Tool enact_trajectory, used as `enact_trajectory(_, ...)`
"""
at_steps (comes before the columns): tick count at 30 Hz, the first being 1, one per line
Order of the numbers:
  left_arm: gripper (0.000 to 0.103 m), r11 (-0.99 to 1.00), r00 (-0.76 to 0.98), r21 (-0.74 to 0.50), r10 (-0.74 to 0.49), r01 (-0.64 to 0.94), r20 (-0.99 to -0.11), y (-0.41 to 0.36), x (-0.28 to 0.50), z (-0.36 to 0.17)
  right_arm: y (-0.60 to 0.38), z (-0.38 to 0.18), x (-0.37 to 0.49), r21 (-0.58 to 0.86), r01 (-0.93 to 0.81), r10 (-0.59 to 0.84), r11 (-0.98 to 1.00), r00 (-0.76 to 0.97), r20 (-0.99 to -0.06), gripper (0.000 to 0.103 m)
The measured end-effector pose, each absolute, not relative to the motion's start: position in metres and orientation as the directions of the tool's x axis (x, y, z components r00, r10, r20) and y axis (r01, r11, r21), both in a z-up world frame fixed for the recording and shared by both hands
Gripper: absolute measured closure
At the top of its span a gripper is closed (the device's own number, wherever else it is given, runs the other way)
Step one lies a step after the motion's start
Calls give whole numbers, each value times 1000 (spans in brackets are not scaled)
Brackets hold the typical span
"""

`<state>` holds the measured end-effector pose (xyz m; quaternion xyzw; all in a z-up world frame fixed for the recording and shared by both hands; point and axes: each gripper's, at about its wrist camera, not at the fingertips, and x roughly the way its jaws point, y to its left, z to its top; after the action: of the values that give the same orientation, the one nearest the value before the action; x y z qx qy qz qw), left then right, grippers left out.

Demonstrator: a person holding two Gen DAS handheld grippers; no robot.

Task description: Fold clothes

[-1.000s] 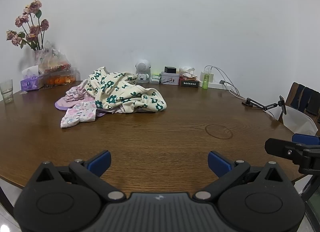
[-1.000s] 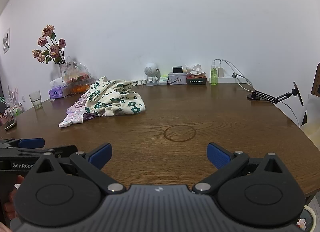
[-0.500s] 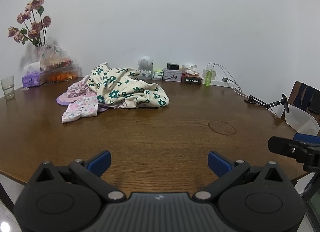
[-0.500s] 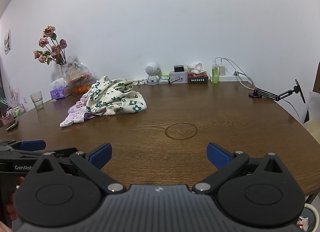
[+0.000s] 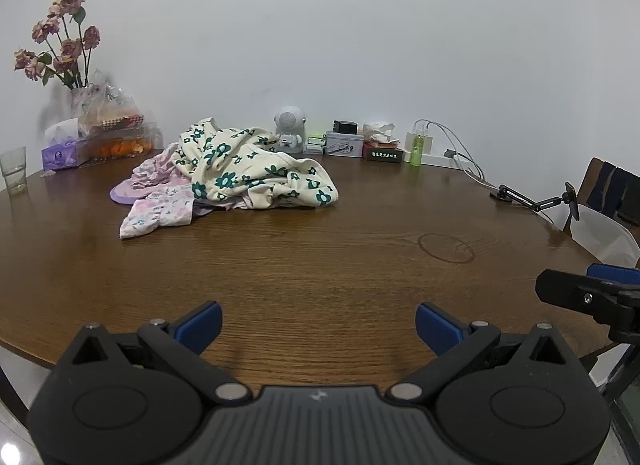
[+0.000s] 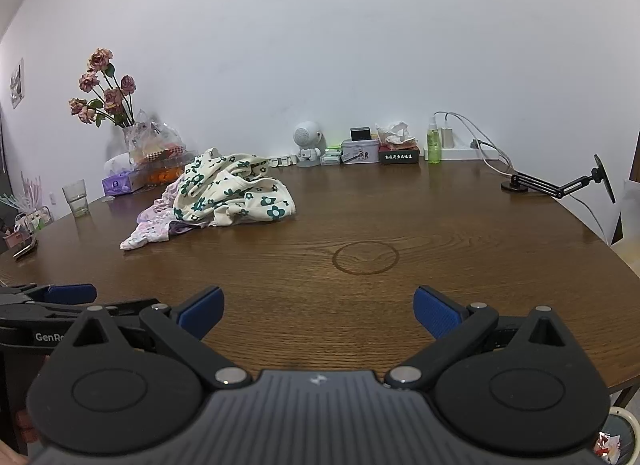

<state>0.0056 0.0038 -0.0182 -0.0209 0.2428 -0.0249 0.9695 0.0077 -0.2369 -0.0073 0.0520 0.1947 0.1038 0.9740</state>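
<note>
Both grippers are edging closer to the clothes (image 5: pixel 240 173), which are lying in a crumpled heap left of centre in each frame. Left gripper (image 5: pixel 318 323) and right gripper (image 6: pixel 318 311) are hovering wide open, holding nothing. Folding looks unstarted; next comes reaching and pinching an edge. Around them, the wooden table (image 5: pixel 340 273) is bearing flowers (image 5: pixel 60 37) and clutter along a white wall (image 5: pixel 320 25).

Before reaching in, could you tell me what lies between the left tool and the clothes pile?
Only bare wooden table separates the open left tool from the clothes pile, seen in the left wrist view.
</note>
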Motion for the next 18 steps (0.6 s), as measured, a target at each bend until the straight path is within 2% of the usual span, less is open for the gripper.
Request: enact_trajectory(18, 0, 999, 872, -42, -37, 19, -488, 12, 33, -13, -229, -2, 34, 111, -222, 248, 969, 891, -381, 0)
